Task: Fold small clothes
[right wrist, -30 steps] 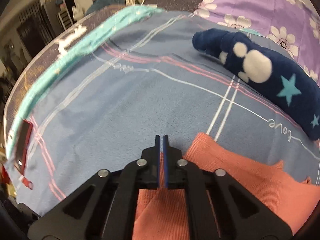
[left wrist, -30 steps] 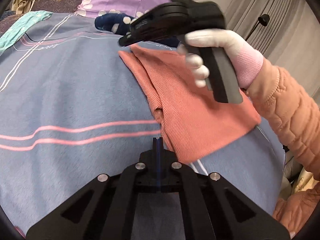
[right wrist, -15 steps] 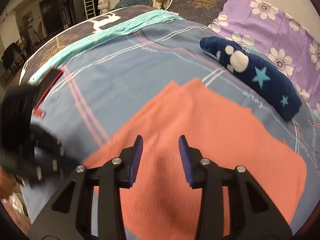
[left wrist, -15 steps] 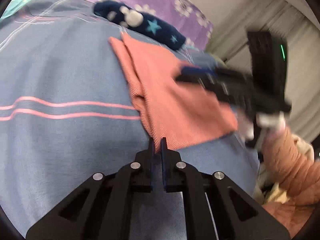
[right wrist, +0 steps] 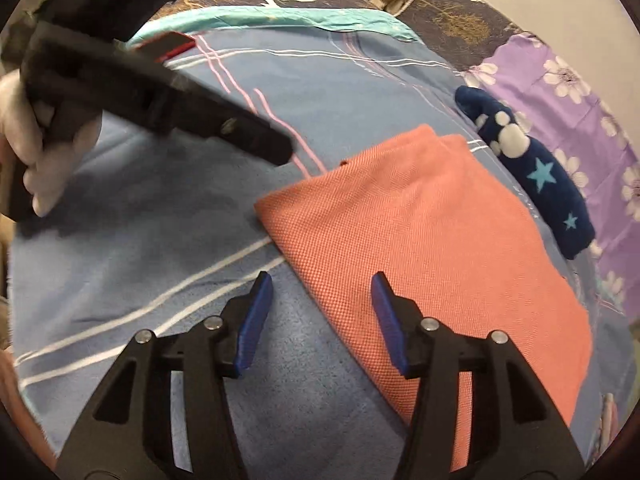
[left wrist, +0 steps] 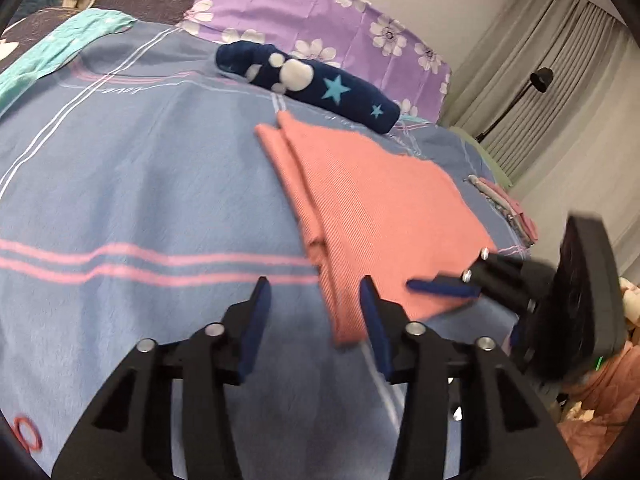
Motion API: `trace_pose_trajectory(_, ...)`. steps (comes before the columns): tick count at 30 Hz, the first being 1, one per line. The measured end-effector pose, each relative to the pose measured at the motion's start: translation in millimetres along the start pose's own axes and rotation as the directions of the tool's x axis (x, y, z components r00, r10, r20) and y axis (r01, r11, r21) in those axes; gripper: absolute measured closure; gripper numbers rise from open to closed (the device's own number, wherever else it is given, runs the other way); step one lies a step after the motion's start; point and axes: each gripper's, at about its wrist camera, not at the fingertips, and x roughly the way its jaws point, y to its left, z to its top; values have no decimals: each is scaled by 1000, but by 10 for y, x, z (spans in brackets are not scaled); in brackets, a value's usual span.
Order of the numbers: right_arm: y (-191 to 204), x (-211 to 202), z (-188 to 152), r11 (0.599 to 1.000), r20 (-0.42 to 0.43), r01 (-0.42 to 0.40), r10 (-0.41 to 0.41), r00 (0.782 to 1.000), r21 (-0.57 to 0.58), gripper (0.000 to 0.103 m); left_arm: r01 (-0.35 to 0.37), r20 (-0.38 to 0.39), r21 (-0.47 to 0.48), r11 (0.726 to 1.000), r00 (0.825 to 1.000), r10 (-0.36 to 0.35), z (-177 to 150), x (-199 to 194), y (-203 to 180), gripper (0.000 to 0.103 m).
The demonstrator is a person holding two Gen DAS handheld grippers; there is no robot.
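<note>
Salmon-pink ribbed cloth [left wrist: 380,216] lies folded flat on the blue striped bed [left wrist: 140,184], just beside a navy star-patterned garment [left wrist: 312,84]. Both the left gripper [left wrist: 316,320] and the right gripper [right wrist: 320,316] hover over its near edge, jaws spread wide, holding nothing.

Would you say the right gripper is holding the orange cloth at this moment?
No, the right gripper is open with nothing between its fingers, hovering over the edge of the orange cloth.
</note>
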Motion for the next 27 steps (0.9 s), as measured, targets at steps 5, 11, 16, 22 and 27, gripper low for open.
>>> trace_pose_trajectory(5, 40, -3, -15, 997, 10, 79, -79, 997, -9, 37, 17, -53, -43, 999, 998, -19, 359, 354, 119, 49)
trace_pose_trajectory(11, -39, 20, -29, 996, -2, 73, -73, 997, 57, 37, 93, -117, -96, 991, 988, -104, 689, 798, 258, 44)
trace_pose_trajectory(16, -49, 59, -21, 993, -6, 99, -99, 995, 66, 38, 172, -97, -146, 974, 977, -188, 789, 1003, 309, 44)
trace_pose_trajectory(22, -90, 128, 4, 992, -8, 91, -91, 996, 92, 38, 218, -73, -88, 972, 972, -224, 823, 1102, 258, 39)
trace_pose_trajectory(27, -65, 173, 48, 989, -8, 110, -110, 994, 97, 38, 246, -76, -89, 965, 965, -252, 921, 1187, 255, 37)
